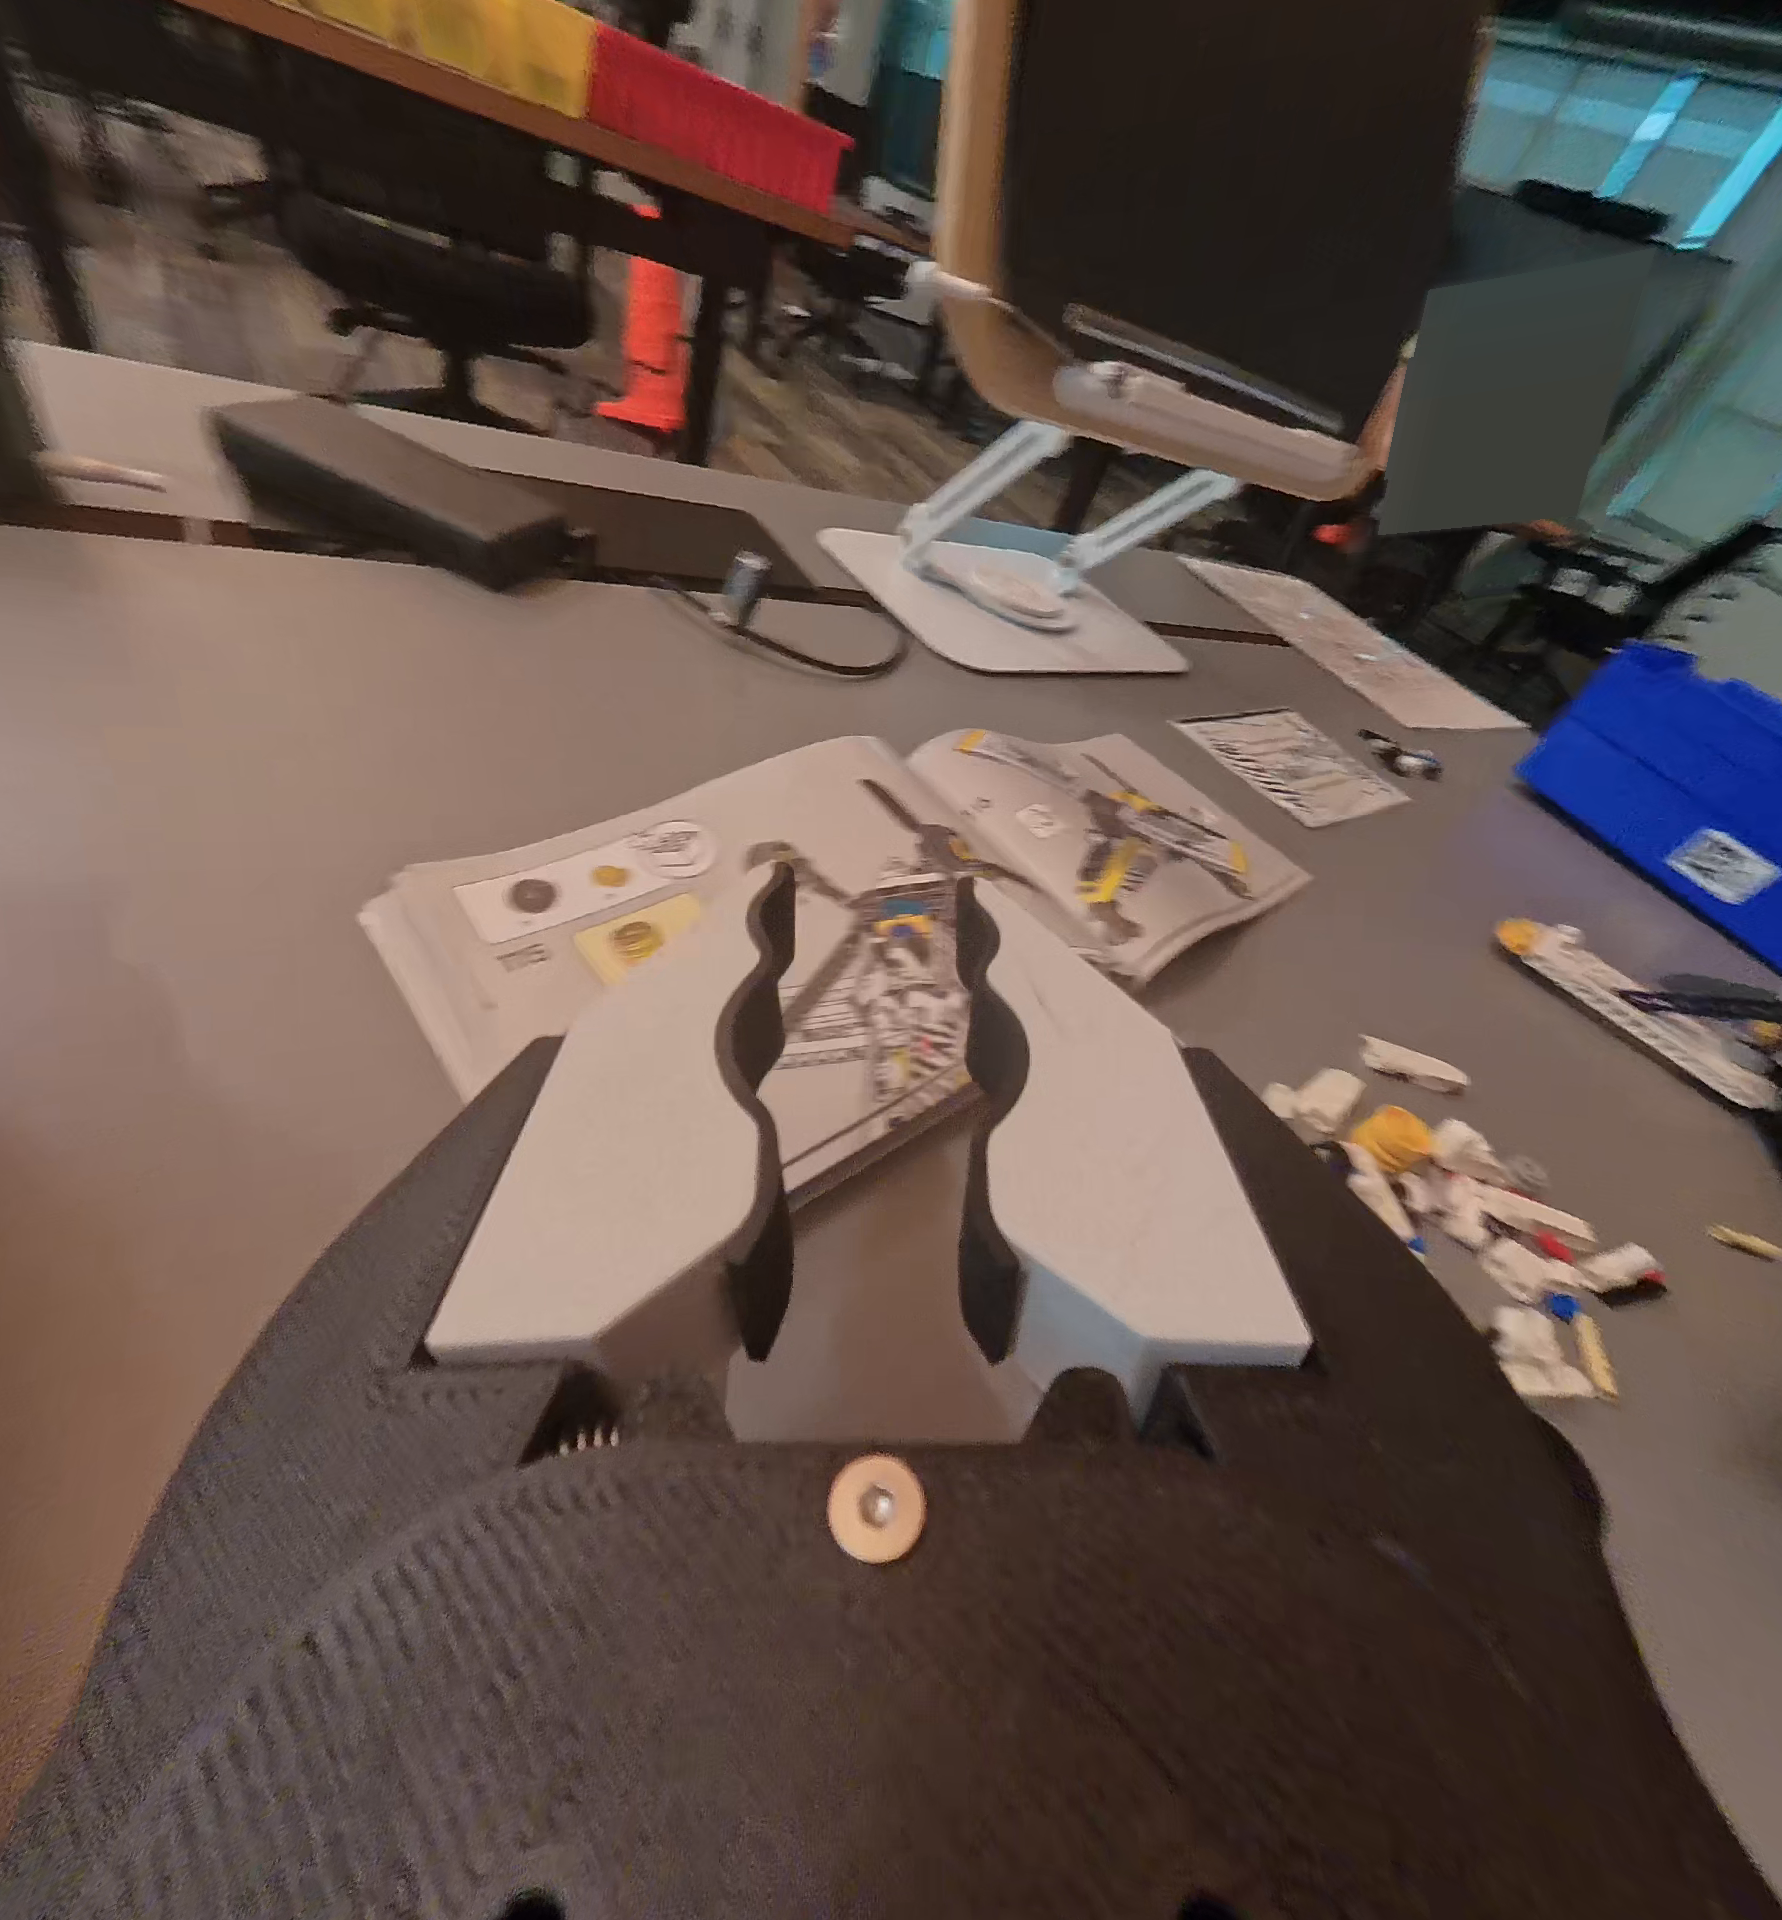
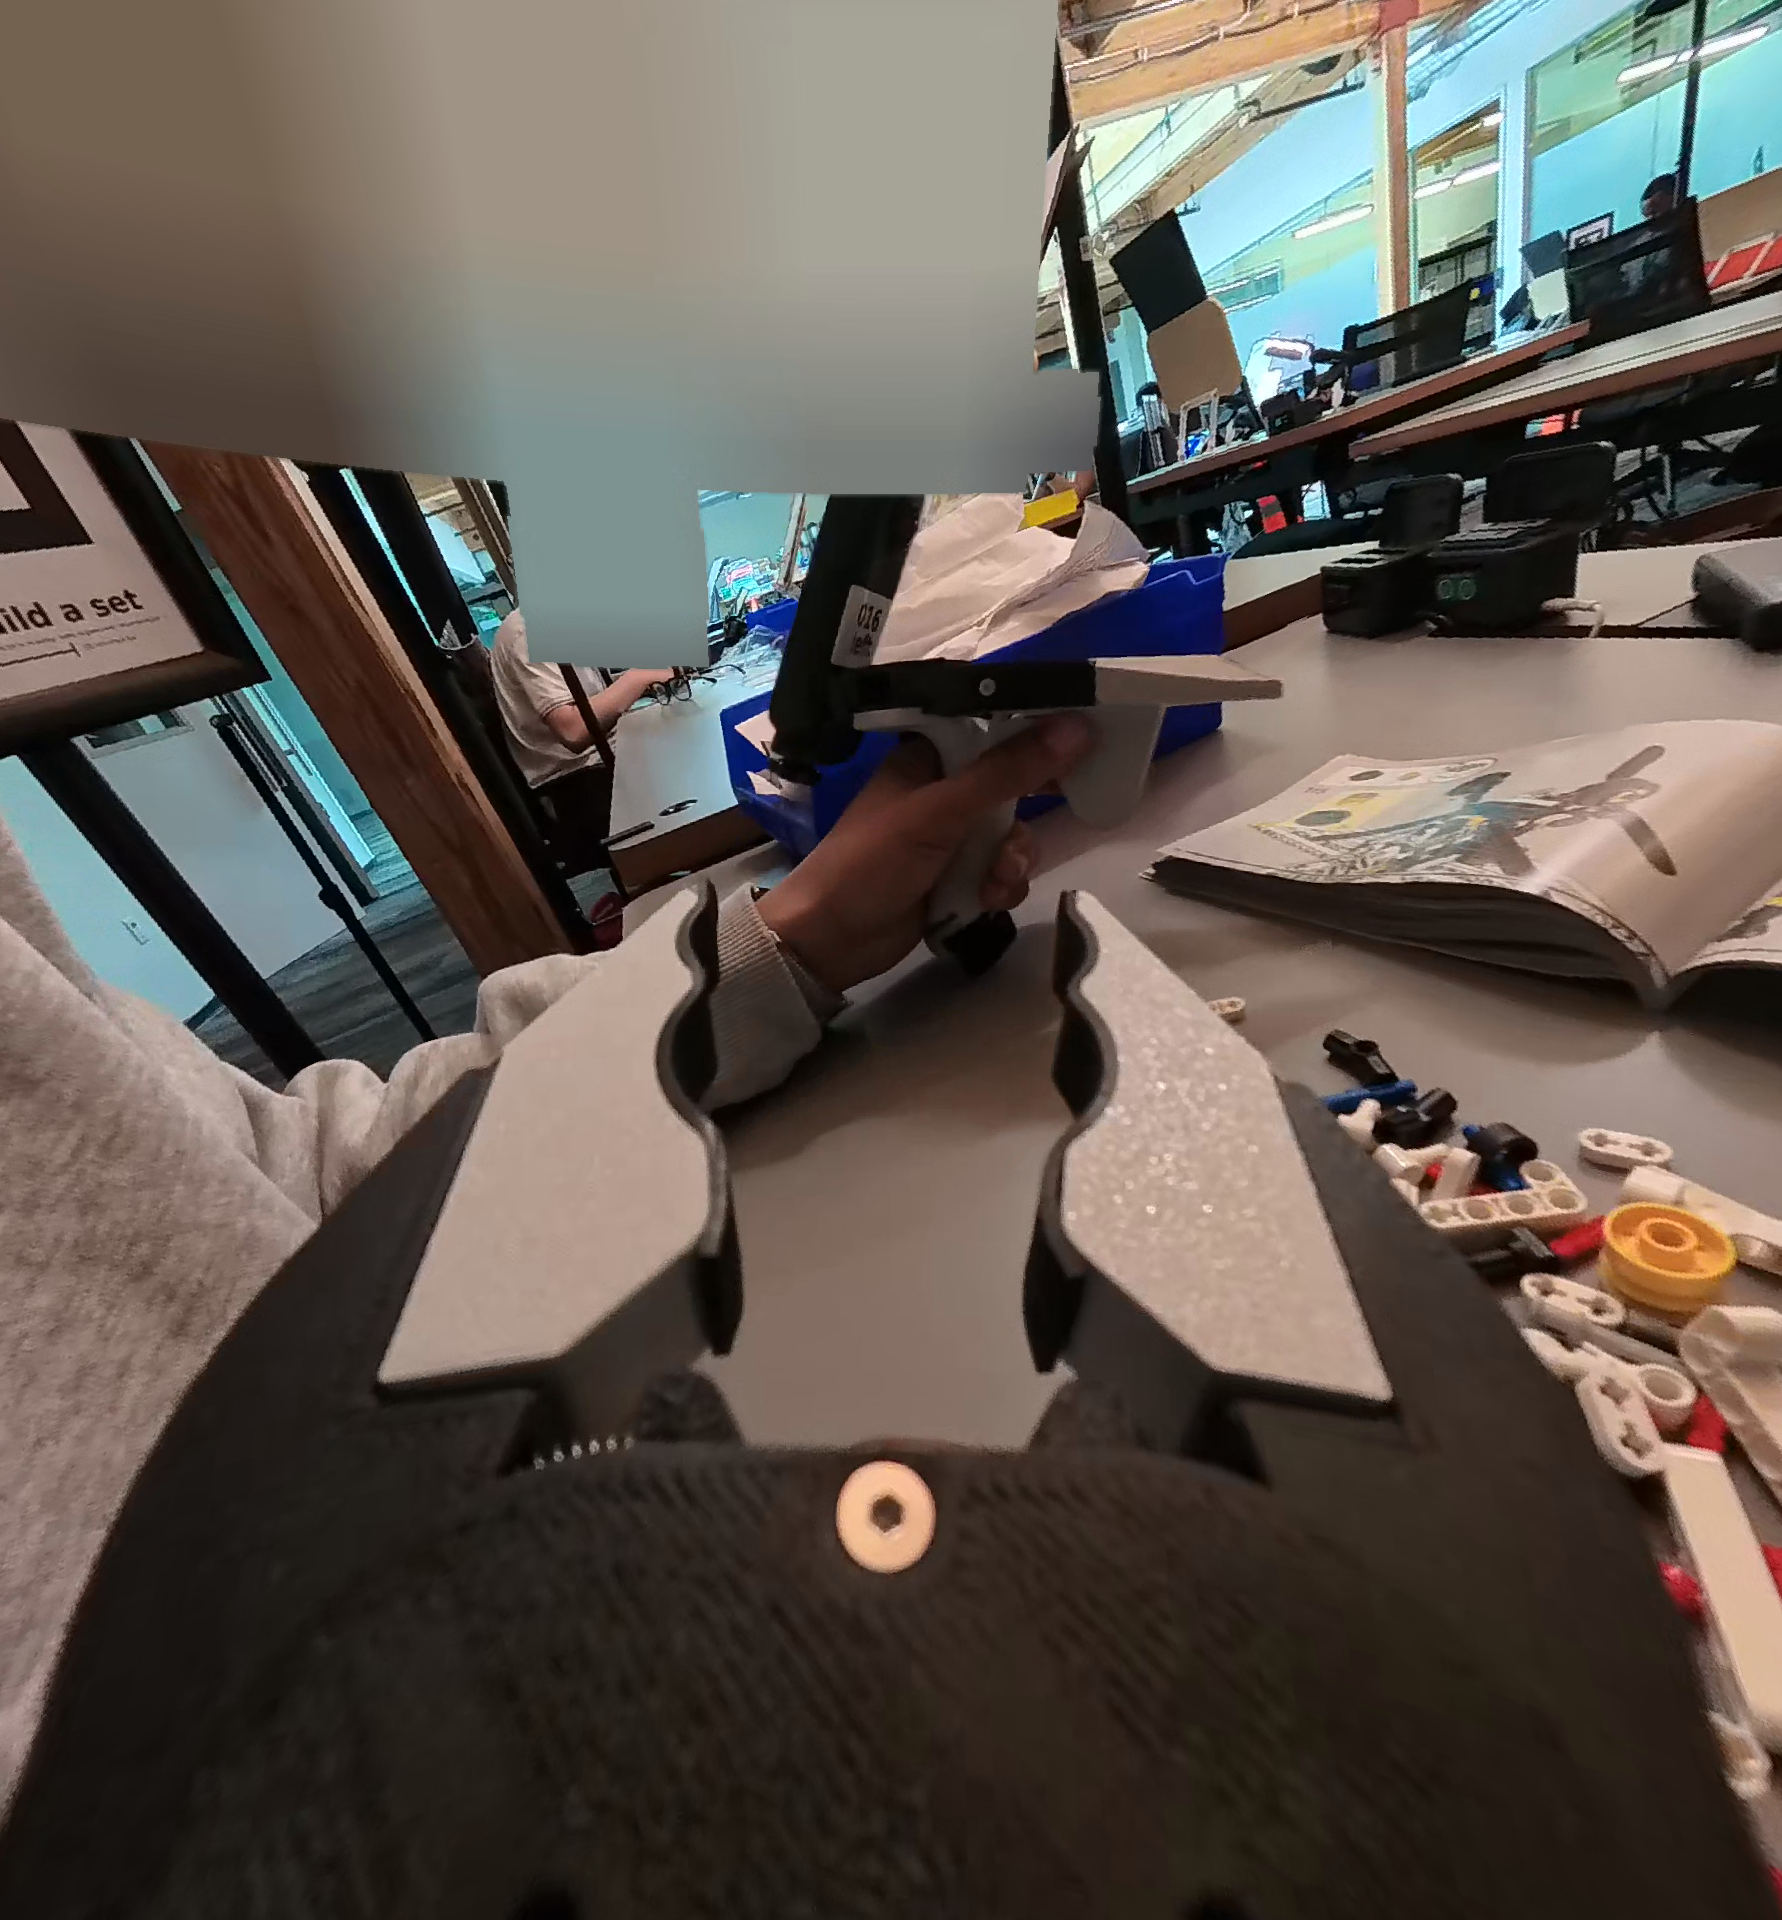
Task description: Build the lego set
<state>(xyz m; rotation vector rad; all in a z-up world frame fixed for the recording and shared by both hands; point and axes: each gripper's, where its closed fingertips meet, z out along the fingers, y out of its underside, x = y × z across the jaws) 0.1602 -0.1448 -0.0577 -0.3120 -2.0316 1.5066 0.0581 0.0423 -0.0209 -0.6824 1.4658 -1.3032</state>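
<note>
Left wrist view: the left gripper (image 1: 876, 914) hovers over the open manual (image 1: 835, 914), fingers a narrow gap apart, holding nothing. Right of the manual lie loose pieces (image 1: 1458, 1195); beyond them a part-built model (image 1: 1697, 1023) and a blue bin (image 1: 1718, 800), contents hidden.

Right wrist view: the right gripper (image 2: 882, 914) is wide apart and empty, with the pieces (image 2: 1645, 1268) just right of it, in front of the manual (image 2: 1531, 862). Left of the manual, the bin (image 2: 1105, 634) holds crumpled white paper (image 2: 1012, 571).

This looks like checking the manual between steps; next would be picking the matching piece.
</note>
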